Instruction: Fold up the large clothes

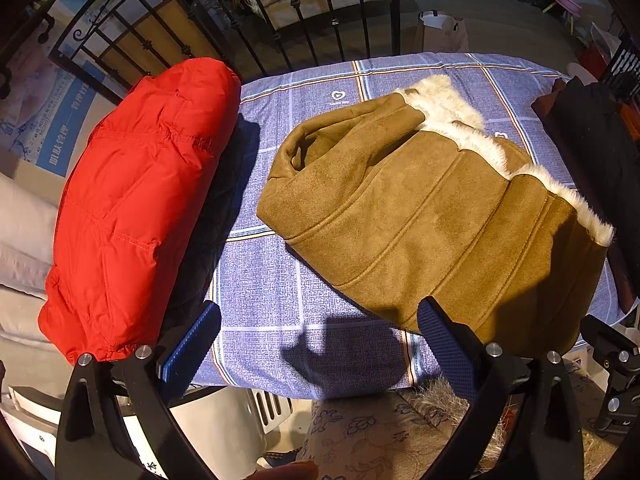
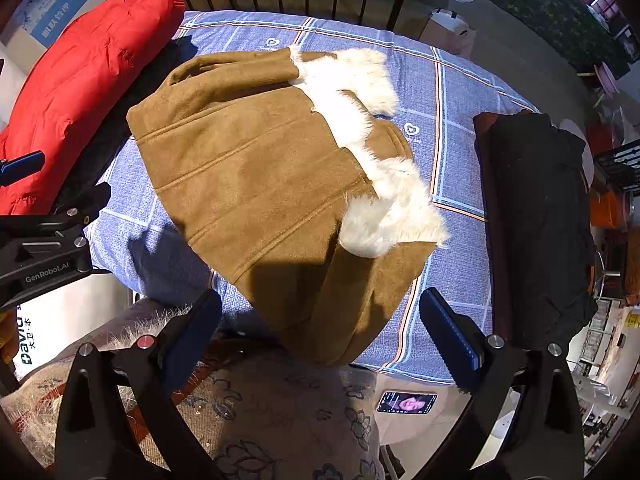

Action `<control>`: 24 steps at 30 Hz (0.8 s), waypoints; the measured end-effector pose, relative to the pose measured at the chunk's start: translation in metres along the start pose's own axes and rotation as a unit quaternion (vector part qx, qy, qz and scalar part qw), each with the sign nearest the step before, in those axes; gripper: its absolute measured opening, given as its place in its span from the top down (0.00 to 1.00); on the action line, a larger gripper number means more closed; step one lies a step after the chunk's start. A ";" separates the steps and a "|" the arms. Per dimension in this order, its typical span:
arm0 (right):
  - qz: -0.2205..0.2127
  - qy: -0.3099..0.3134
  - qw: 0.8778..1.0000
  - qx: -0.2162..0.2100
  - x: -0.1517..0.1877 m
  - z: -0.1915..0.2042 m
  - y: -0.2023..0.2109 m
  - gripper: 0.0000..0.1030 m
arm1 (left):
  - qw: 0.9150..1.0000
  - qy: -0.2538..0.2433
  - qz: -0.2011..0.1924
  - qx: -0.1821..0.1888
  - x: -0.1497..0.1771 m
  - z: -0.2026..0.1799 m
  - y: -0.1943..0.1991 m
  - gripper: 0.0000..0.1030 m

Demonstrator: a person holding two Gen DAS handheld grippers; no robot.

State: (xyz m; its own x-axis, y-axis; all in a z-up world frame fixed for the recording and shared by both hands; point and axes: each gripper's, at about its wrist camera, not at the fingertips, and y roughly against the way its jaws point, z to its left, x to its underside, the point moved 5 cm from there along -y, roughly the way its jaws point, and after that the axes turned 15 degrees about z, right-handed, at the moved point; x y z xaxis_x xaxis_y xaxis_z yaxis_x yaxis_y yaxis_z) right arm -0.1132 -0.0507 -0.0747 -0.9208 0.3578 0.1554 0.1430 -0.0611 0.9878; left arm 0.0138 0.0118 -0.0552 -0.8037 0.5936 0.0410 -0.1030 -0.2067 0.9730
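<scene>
A brown suede coat [image 1: 432, 216] with white fur trim [image 1: 480, 140] lies folded on the blue checked cloth [image 1: 288, 292] of the table. It also shows in the right wrist view [image 2: 260, 172], with one part hanging over the near table edge. My left gripper [image 1: 320, 344] is open and empty, held above the near table edge, left of the coat's near corner. My right gripper [image 2: 320, 332] is open and empty, just in front of the hanging part of the coat. The left gripper's body shows at the left of the right wrist view [image 2: 44, 236].
A folded red puffer jacket [image 1: 132, 208] lies on a dark garment at the table's left. A folded black garment [image 2: 540, 224] lies at the right. A black iron railing [image 1: 304, 20] stands behind the table. A flowered cushion [image 2: 260, 412] and a phone [image 2: 406, 402] lie below the near edge.
</scene>
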 end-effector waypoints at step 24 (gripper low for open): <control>0.018 0.001 1.000 -0.010 -0.007 -0.001 -0.006 0.05 | 1.000 -0.002 0.022 0.010 -0.009 -0.003 -0.009 0.06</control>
State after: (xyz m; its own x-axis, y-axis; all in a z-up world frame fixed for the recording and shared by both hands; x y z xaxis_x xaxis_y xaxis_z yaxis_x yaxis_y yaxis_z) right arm -0.1081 -0.0541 -0.0815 -0.9161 0.3529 0.1903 0.1685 -0.0918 0.9814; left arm 0.0207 0.0059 -0.0645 -0.8044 0.5881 0.0843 -0.0561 -0.2165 0.9747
